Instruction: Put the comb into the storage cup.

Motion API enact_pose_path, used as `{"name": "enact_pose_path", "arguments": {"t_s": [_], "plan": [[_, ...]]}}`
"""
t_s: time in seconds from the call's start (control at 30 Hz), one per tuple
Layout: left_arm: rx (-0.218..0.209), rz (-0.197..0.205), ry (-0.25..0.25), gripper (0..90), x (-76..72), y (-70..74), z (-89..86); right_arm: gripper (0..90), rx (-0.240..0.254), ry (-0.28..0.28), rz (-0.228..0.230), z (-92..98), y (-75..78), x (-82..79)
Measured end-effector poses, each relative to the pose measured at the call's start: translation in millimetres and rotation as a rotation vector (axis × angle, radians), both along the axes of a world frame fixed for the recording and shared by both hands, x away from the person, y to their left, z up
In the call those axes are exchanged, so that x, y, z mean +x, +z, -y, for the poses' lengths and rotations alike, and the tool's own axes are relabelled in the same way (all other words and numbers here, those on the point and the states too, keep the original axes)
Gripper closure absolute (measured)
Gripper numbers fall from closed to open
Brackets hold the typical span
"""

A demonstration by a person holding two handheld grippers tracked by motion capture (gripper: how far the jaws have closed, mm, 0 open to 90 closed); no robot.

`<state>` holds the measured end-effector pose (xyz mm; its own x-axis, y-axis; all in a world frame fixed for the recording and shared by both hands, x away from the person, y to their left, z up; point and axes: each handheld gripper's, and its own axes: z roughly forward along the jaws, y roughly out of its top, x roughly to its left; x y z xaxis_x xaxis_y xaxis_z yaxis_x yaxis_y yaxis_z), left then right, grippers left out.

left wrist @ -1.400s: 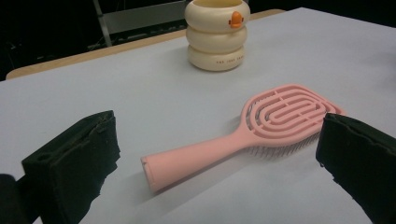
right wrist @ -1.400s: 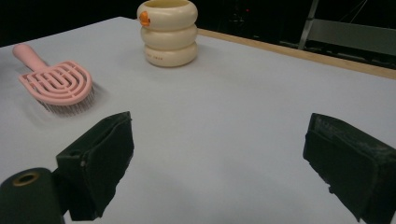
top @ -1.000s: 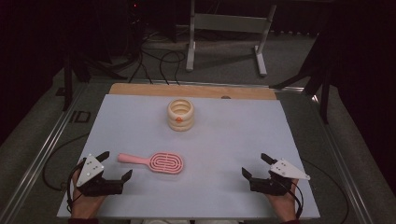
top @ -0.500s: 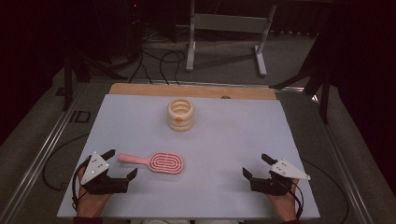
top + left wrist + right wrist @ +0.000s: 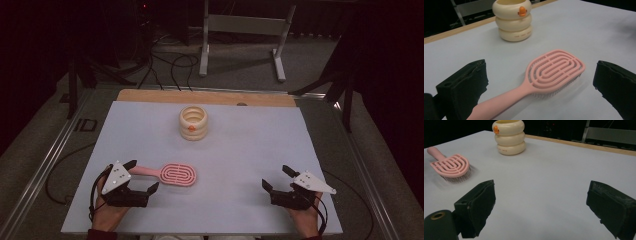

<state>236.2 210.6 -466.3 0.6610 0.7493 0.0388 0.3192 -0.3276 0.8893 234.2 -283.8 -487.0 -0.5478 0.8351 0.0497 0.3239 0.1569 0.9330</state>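
Note:
A pink hairbrush (image 5: 177,173) lies flat on the white table, its handle pointing left. My left gripper (image 5: 142,175) is open at the brush's handle end. In the left gripper view the handle (image 5: 499,102) runs between the two wide-apart jaws, and the brush head (image 5: 555,71) lies just ahead of them. A cream ringed cup (image 5: 193,122) with an orange mark stands upright at the middle rear. My right gripper (image 5: 276,177) is open near the front right, holding nothing, with bare table between its fingers (image 5: 479,202).
The white table sheet (image 5: 250,150) ends at a wooden strip (image 5: 205,96) along the far edge. Metal rails run along both sides. A metal stand (image 5: 240,30) and cables sit on the floor beyond. The brush (image 5: 451,166) and cup (image 5: 509,137) lie far left of the right gripper.
My left gripper has slid right along the front of the table until its jaws stand on either side of the brush handle. The right gripper has barely moved.

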Motion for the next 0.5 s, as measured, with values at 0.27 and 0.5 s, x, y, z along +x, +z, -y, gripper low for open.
{"name": "enact_pose_path", "arguments": {"t_s": [0.27, 0.5], "plan": [[0.008, -0.026, -0.030, 0.5, 9.4, 3.6, 14.7, 8.6, -0.007, -0.002, -0.008, -0.9, -1.7, 0.6], [0.005, -0.056, -0.050, 1.1, 17.5, 2.2, 21.9, 8.6, -0.004, -0.001, -0.008, -0.8, -2.1, 0.9]]}}
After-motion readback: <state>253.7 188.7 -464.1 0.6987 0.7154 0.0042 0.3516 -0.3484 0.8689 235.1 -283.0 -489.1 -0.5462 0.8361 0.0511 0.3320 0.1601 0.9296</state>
